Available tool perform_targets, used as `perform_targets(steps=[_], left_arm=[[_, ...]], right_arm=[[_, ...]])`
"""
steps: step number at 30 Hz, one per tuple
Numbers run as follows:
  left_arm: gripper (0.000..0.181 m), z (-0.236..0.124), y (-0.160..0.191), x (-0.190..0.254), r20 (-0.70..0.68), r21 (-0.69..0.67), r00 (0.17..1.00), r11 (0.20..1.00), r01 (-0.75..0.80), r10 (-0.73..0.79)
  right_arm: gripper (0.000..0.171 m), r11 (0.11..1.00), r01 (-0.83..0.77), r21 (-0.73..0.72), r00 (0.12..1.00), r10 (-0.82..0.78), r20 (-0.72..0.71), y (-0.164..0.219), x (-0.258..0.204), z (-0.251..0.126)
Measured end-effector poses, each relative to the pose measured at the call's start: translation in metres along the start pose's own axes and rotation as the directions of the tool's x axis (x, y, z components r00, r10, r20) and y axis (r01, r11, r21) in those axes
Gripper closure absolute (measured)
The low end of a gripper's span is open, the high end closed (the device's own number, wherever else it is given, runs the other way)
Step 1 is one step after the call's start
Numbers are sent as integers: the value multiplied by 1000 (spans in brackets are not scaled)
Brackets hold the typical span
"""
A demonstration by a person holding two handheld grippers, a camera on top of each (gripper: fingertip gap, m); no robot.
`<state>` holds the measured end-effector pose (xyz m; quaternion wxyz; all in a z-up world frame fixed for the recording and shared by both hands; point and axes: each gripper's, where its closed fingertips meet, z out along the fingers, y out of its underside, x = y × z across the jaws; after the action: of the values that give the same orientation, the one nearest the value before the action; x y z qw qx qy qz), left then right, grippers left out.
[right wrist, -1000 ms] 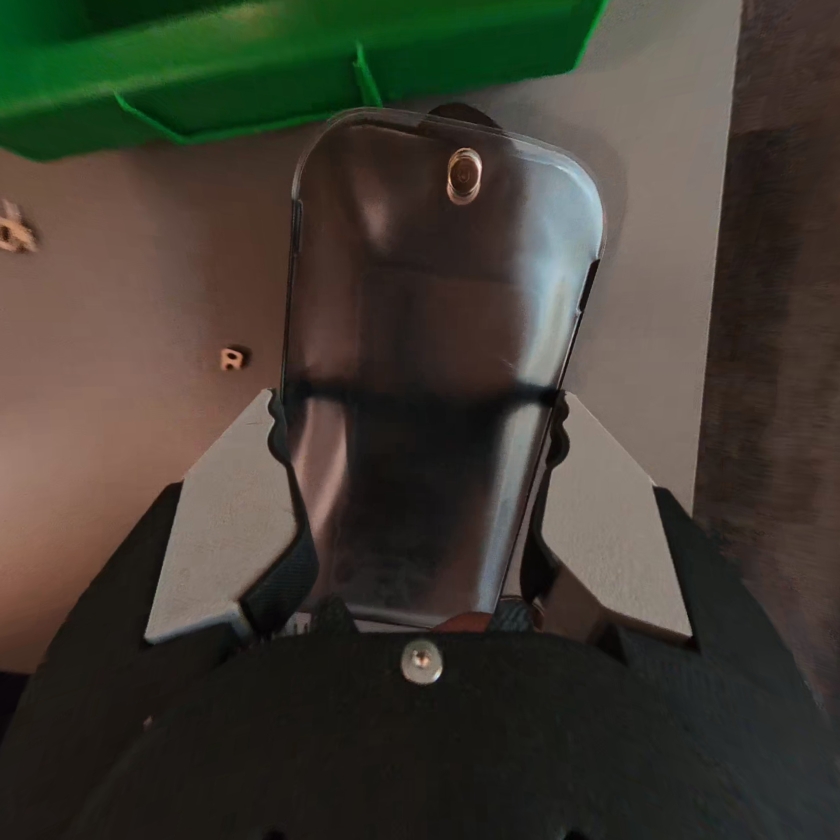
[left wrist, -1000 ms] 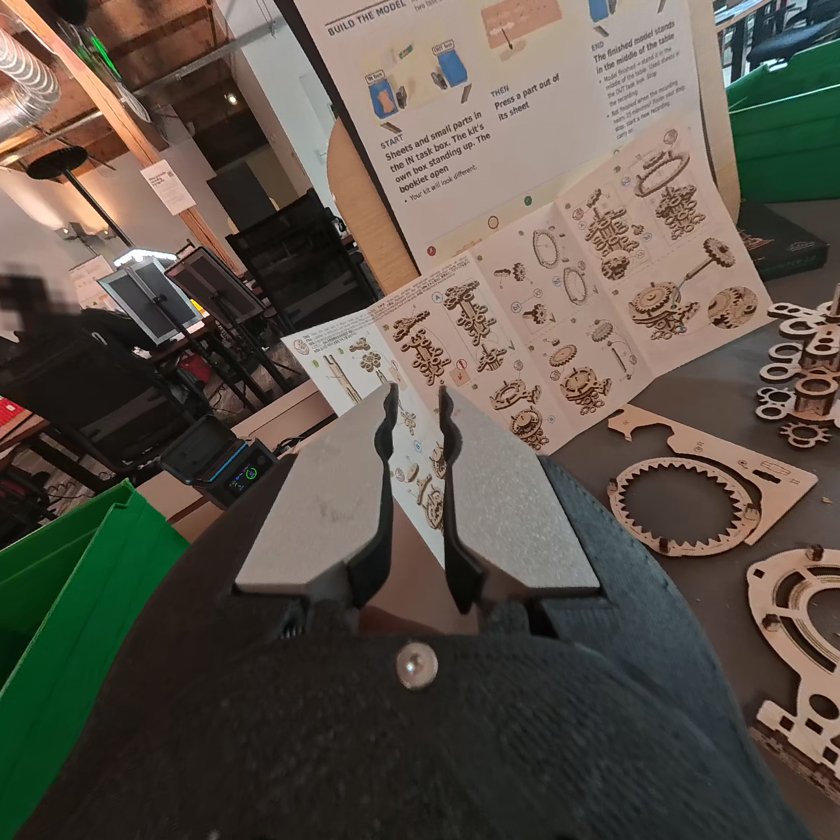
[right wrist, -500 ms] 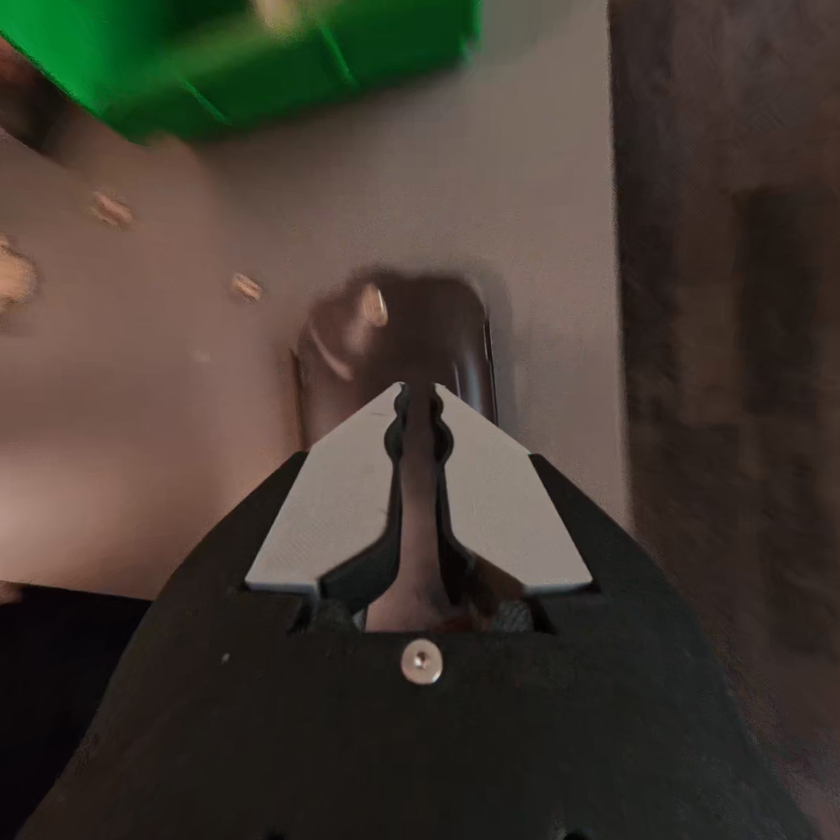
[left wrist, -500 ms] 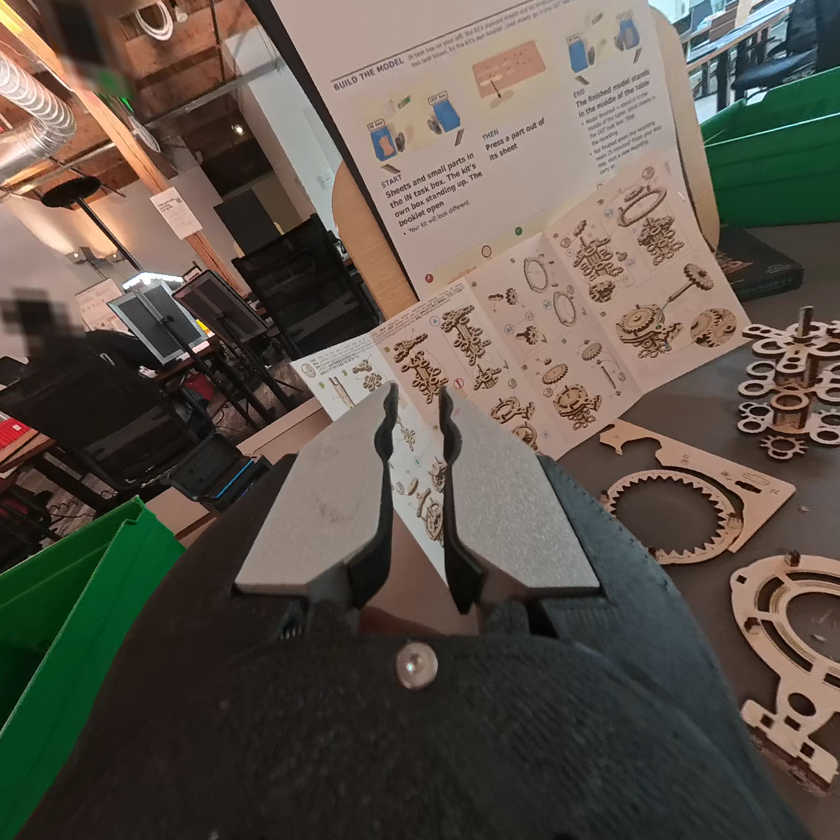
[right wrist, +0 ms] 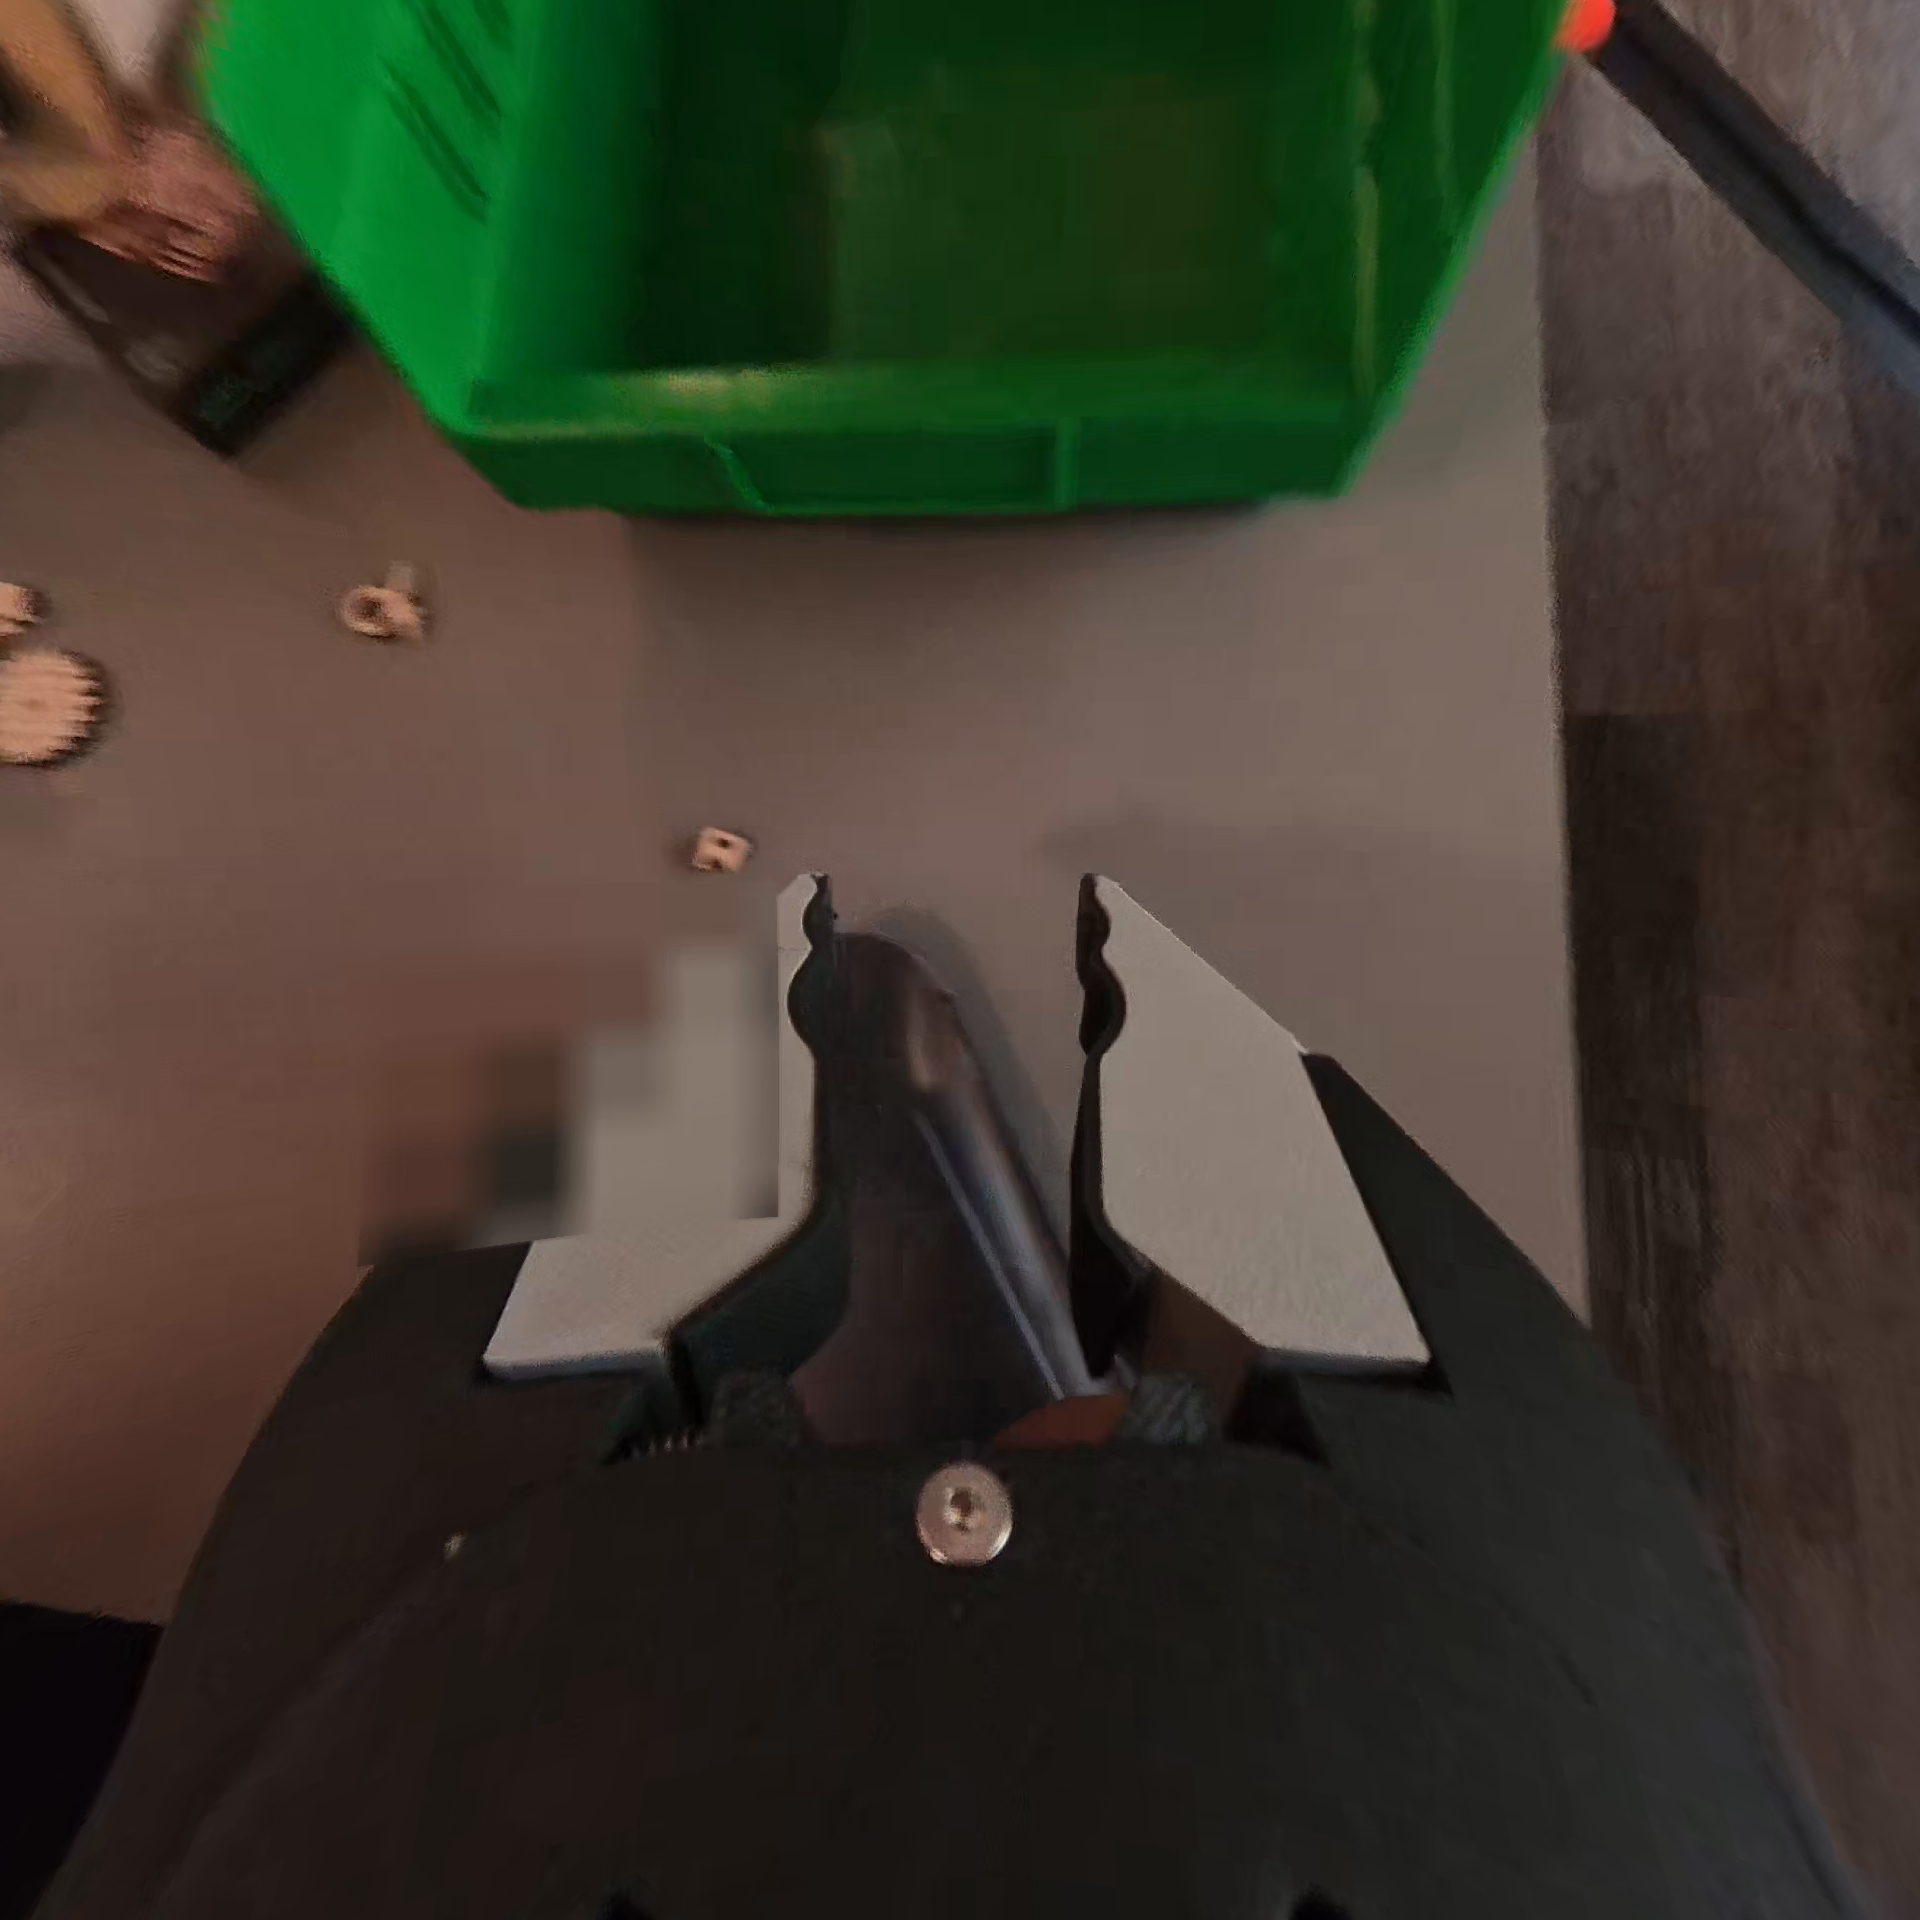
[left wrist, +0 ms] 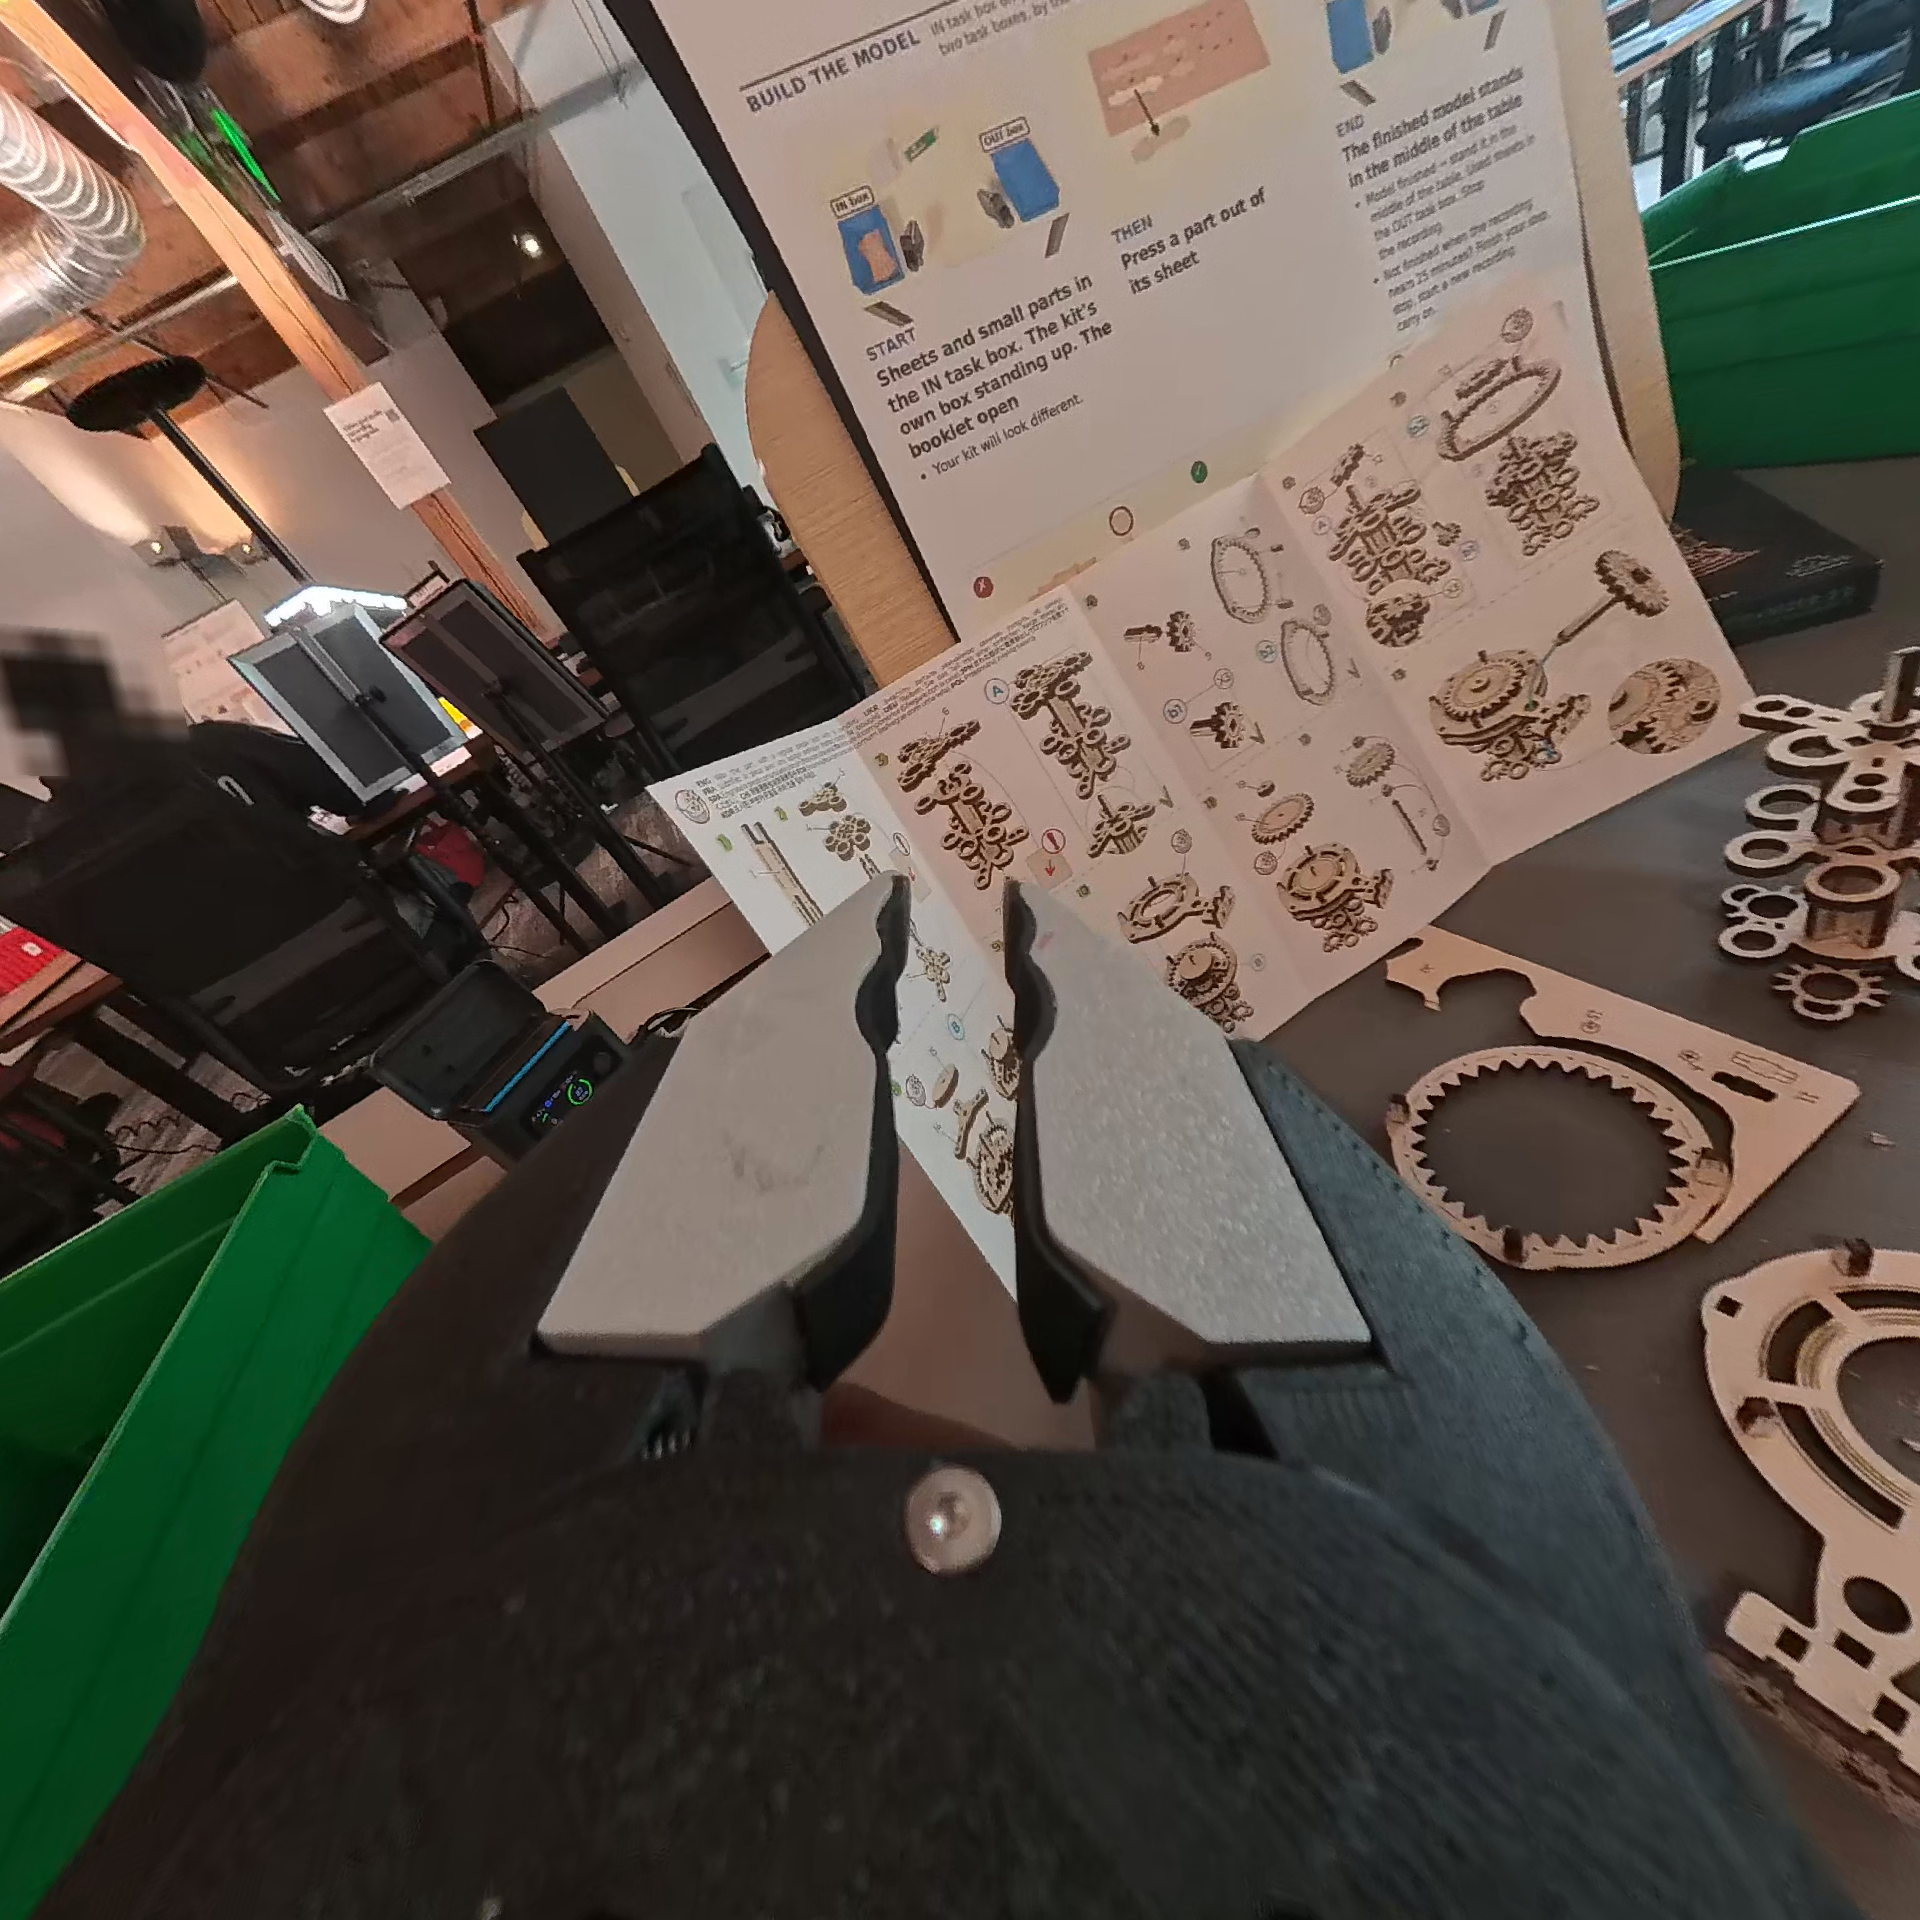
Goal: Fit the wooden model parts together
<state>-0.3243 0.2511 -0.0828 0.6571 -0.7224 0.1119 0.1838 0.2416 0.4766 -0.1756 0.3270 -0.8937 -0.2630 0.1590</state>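
Left gripper (left wrist: 951, 914) narrowly parted, empty. Right gripper (right wrist: 951, 894) parted over dark glossy phone (right wrist: 925, 1143), grip unclear. Half-built pale wooden ringed tower (left wrist: 1839, 852) standing; toothed ring sheet (left wrist: 1558, 1132) unfitted.

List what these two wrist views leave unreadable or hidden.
- Right wrist view: the dark shiny object between the right gripper jaws is motion-blurred; what it is, and whether it is gripped, is unclear.
- Right wrist view: the green bin inside is smeared, contents unreadable.
- Left wrist view: the round wooden frame is cut by the right edge.
- Left wrist view: the left gripper body hides the near table.
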Motion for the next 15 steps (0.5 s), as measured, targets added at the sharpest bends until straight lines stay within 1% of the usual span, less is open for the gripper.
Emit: perform_targets(steps=[1,2,4,5,7,9,11,12,13,14,15], left_arm=[[166,0,0,0,0,0,1000,1000,-2,2],[166,0,-1,1,1,1,1000,1000,-3,3],[166,0,0,1,2,1,1000,1000,-5,5],[166,0,0,1,2,-1,1000,1000,-5,5],[166,1,1,0,6,-4,1000,1000,-5,5],[166,2,3,-1,8,-11,1000,1000,-1,1],[166,2,5,-2,11,-16,1000,1000,-1,1],[166,2,5,-3,14,-16,1000,1000,-1,1],[166,2,6,-3,15,-19,1000,1000,0,1],[166,2,6,-4,15,-20,1000,1000,-1,1],[166,2,6,-4,16,-18,1000,1000,-1,2]], right_arm=[[127,1000,12,28,999,-13,40,-7,-13,-1],[127,998,19,52,997,-23,77,-12,-26,-1],[122,994,38,98,989,-52,138,-22,-53,2],[118,990,56,126,987,-74,141,-29,-64,6],[108,978,106,177,986,-126,106,-46,-81,16],[101,964,163,208,984,-175,41,-69,-89,30],[94,960,194,201,980,-200,10,-91,-97,52],[94,962,201,184,978,-209,25,-98,-104,64],[99,965,215,152,974,-223,35,-102,-109,77],[114,965,238,107,970,-241,13,-104,-107,90],[142,962,266,60,964,-266,-7,-104,-105,101]])
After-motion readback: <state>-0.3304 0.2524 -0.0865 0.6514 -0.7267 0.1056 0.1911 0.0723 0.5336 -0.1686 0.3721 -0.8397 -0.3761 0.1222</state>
